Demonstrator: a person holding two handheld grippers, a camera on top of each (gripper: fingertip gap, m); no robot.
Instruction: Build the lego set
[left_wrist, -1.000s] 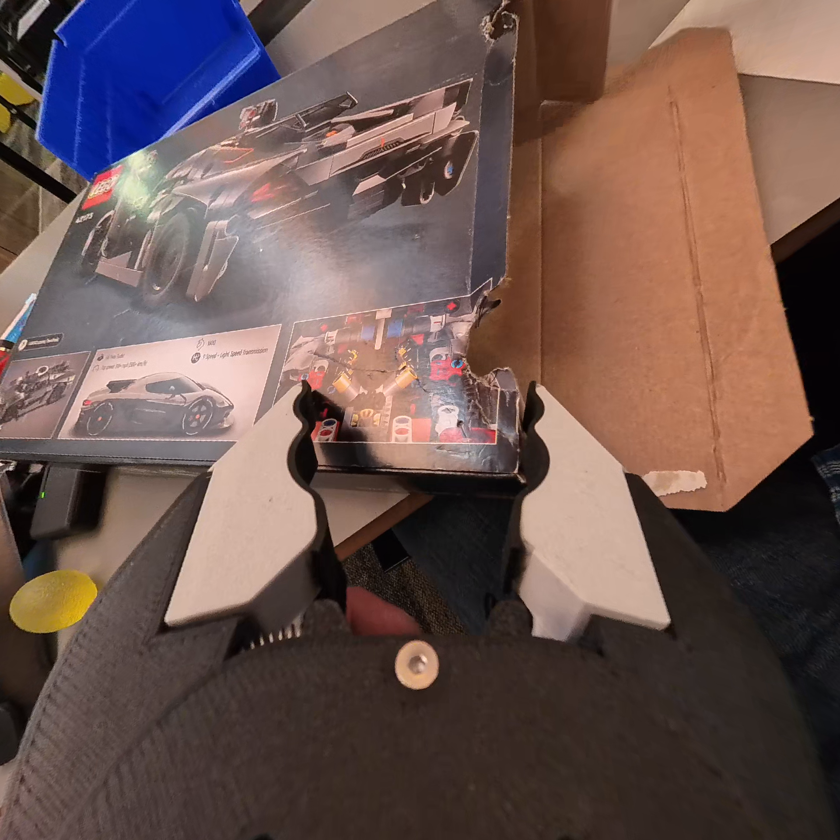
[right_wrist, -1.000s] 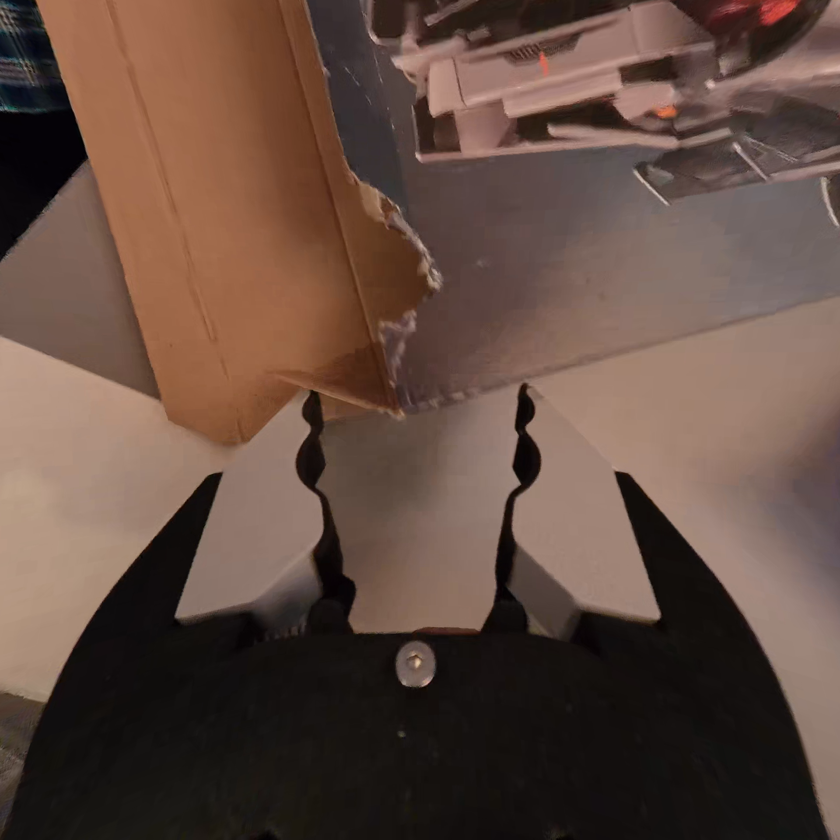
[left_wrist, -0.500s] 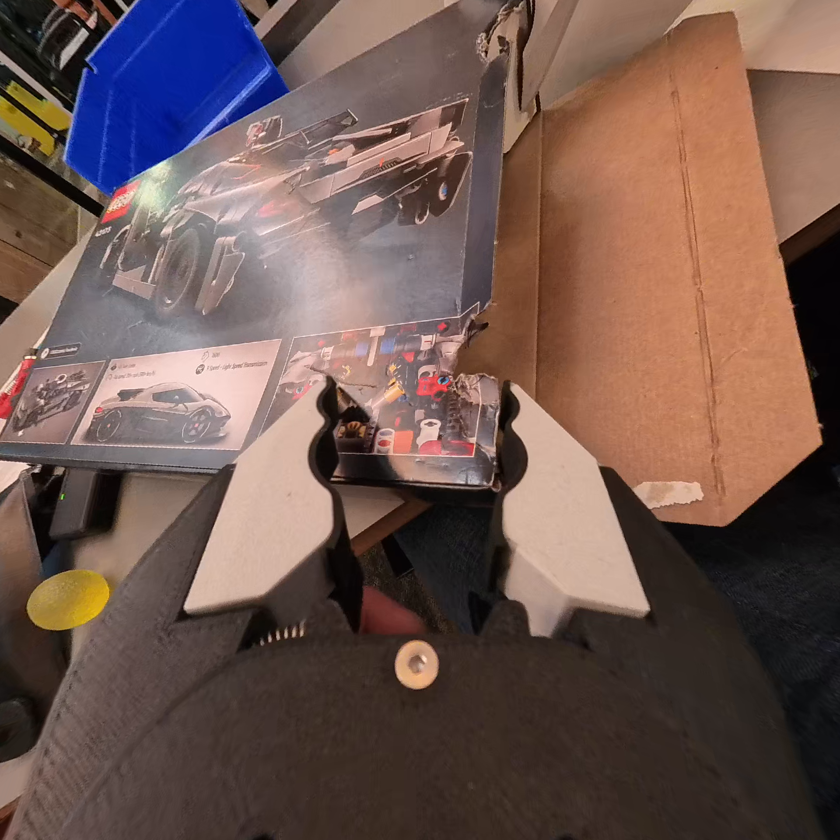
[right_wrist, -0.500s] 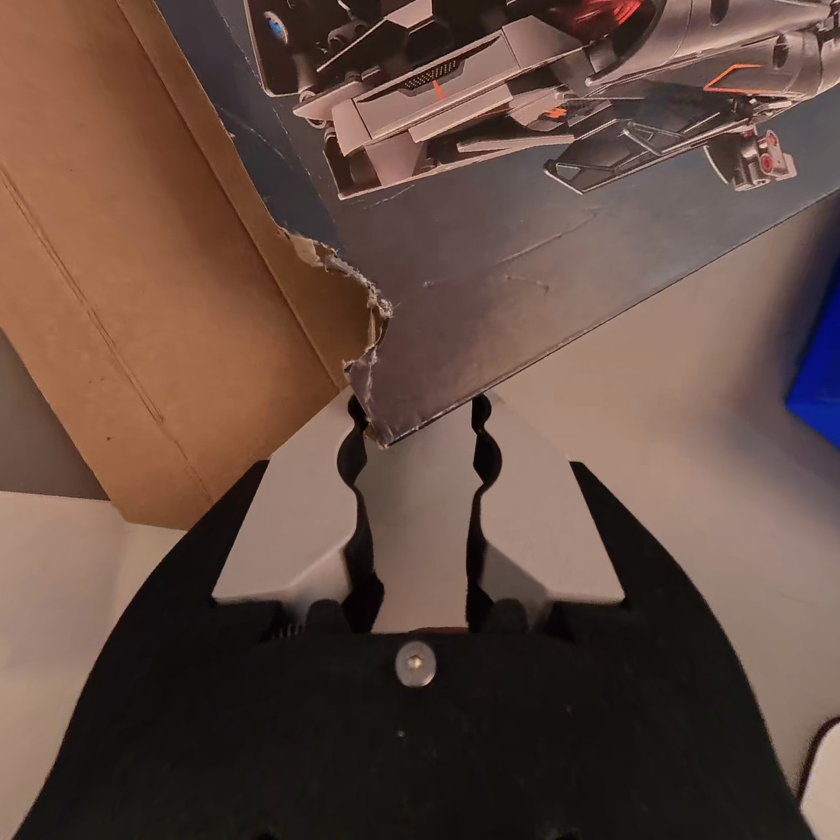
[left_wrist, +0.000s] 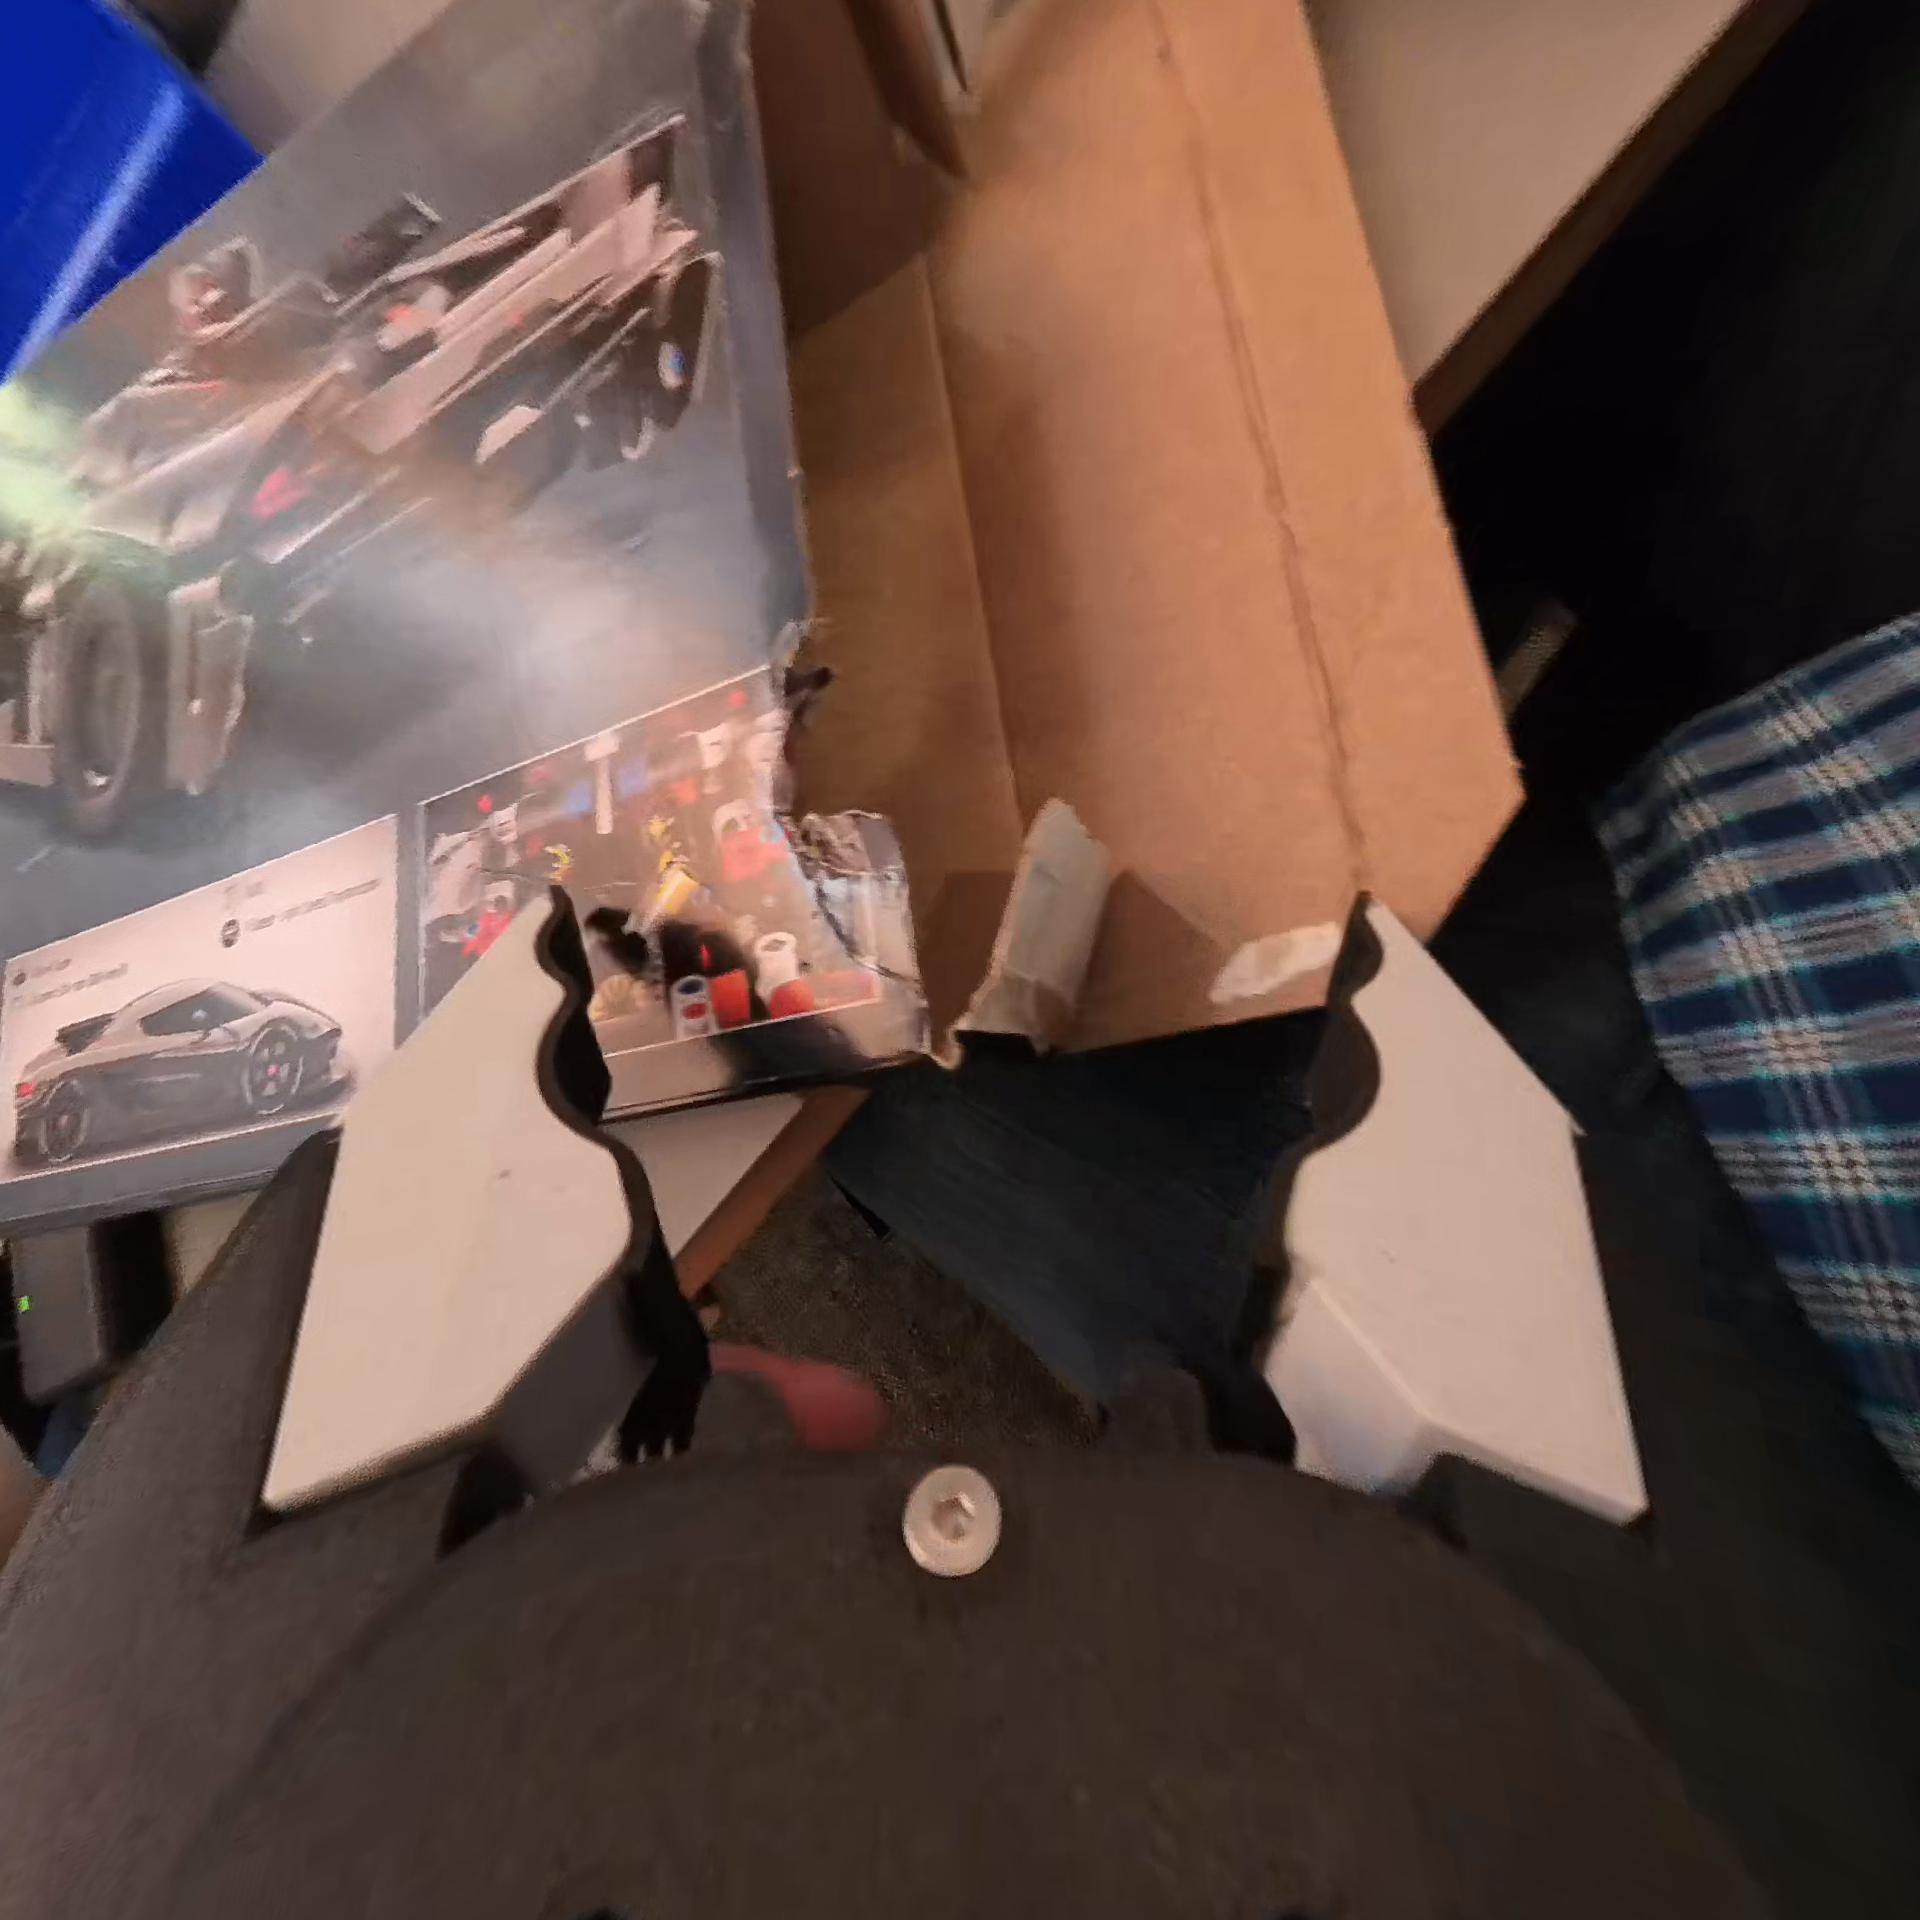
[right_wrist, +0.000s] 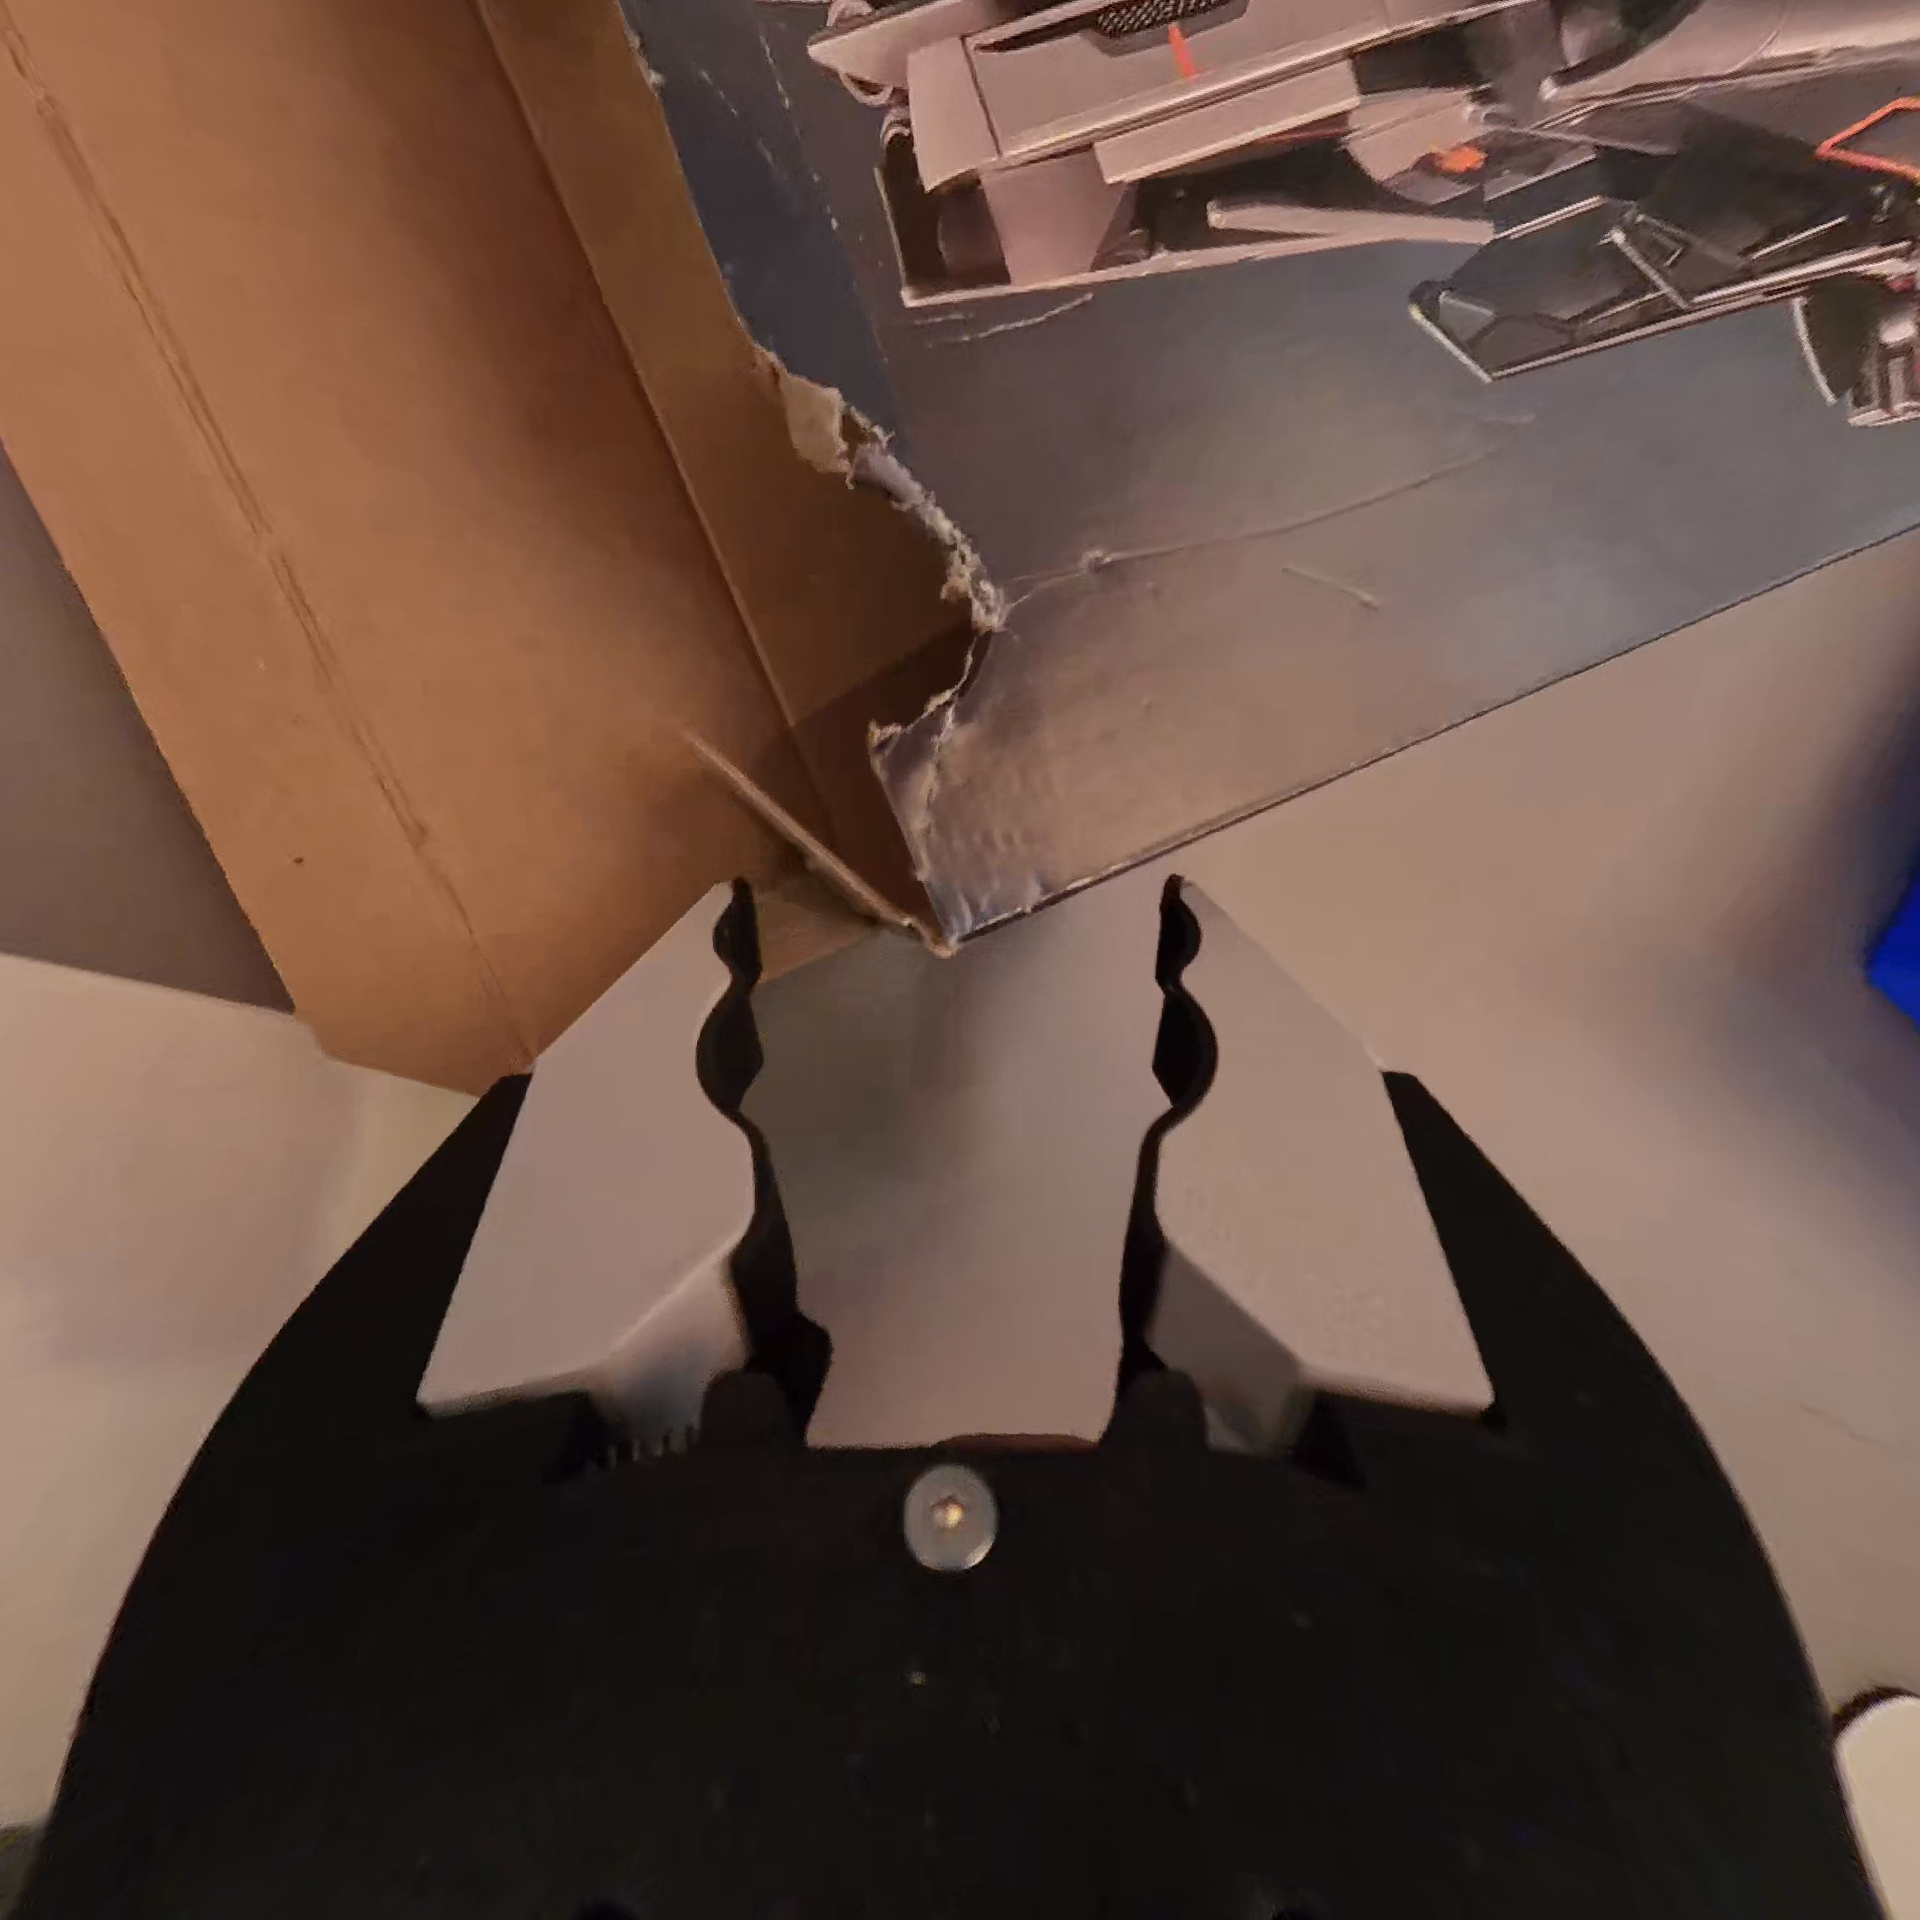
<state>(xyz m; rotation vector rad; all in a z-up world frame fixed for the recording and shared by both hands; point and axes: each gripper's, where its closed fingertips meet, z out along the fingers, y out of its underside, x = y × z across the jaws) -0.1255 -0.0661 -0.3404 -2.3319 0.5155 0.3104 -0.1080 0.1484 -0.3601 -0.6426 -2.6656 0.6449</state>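
The lego set box (left_wrist: 436, 582) lies flat on the table, dark with a car picture on top. Its end is torn open and a brown cardboard flap (left_wrist: 1174, 540) folds out past the table edge. My left gripper (left_wrist: 951, 914) is wide open and empty, its tips at the box's torn near corner and the flap's end. In the right wrist view the same box (right_wrist: 1351, 520) and flap (right_wrist: 343, 520) show from the other side. My right gripper (right_wrist: 956, 904) is open and empty, its tips just short of the torn corner.
A blue bin (left_wrist: 83, 166) stands behind the box at the left; its edge shows in the right wrist view (right_wrist: 1896, 966). The white table (right_wrist: 1558, 987) lies under the box. A person's plaid-clothed leg (left_wrist: 1787, 987) is at the right, beside the table edge. The left gripper's tips are roughly 25 cm from the right gripper's.
Both grippers have opened wider after narrowing near the box's torn corners. The left one swung right, so the flap's end now lies between its fingers. The right one pulled back slightly.
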